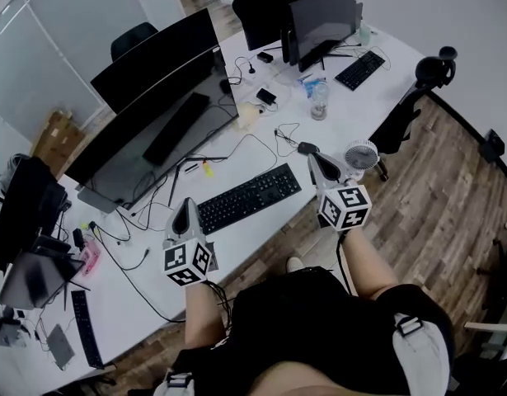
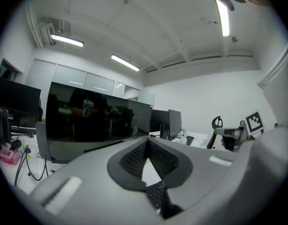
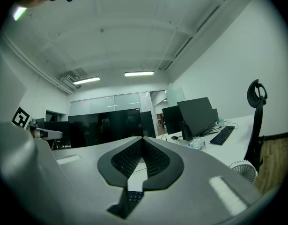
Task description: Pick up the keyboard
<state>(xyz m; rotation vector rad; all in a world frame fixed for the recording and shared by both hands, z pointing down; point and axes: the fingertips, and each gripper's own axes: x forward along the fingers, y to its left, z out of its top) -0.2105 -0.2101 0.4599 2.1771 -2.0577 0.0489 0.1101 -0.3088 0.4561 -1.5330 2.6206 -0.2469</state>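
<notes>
The black keyboard [image 1: 249, 197] lies slanted on the white desk [image 1: 261, 151], in front of a wide monitor. My left gripper [image 1: 185, 207] is shut and empty, its tips just off the keyboard's left end. My right gripper [image 1: 316, 159] is also shut and empty, just beyond the keyboard's right end, above the desk's edge. In the left gripper view the jaws [image 2: 147, 142] meet, and a strip of keyboard [image 2: 155, 193] shows beneath them. The right gripper view shows its closed jaws [image 3: 143, 139] with a few keys of the keyboard [image 3: 133, 196] below.
A wide dark monitor [image 1: 154, 106] stands behind the keyboard, with cables trailing over the desk. A mouse [image 1: 307, 148] and a small fan [image 1: 361, 155] sit near my right gripper. Farther back are a water bottle [image 1: 320, 100], a second keyboard [image 1: 359, 69] and an office chair [image 1: 410, 106].
</notes>
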